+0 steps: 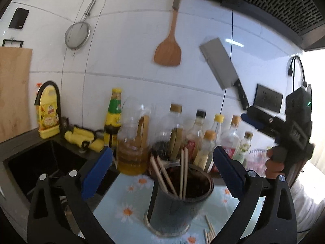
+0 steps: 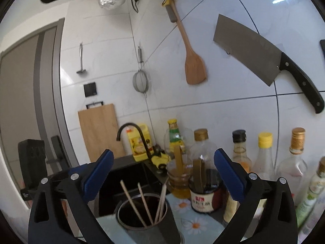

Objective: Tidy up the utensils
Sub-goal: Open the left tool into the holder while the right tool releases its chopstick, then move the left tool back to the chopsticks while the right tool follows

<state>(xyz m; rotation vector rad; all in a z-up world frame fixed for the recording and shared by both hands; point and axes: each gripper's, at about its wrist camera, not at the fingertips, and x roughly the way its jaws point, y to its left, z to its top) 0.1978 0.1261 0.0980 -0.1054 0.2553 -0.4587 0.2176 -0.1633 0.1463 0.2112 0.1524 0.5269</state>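
A dark round utensil holder [image 1: 172, 211] stands on the flowered mat with several wooden chopsticks [image 1: 182, 174] upright in it. My left gripper [image 1: 162, 154] hovers just above and in front of the holder, open, with nothing between its blue pads. More loose chopsticks [image 1: 210, 231] lie on the mat to the holder's right. In the right wrist view the same holder [image 2: 156, 225] and its chopsticks [image 2: 143, 201] sit low between the fingers of my right gripper [image 2: 164, 154], which is open and empty. At the right edge of the left wrist view a hand [image 1: 273, 163] grips the right gripper's handle.
Several oil and sauce bottles [image 1: 132, 142] crowd the counter behind the holder. A black sink [image 1: 40, 166] with a faucet [image 2: 132, 134] lies to the left. On the tiled wall hang a cleaver [image 2: 247, 52], a wooden spatula [image 2: 193, 61] and a strainer [image 2: 141, 81]. A cutting board [image 2: 99, 130] leans there.
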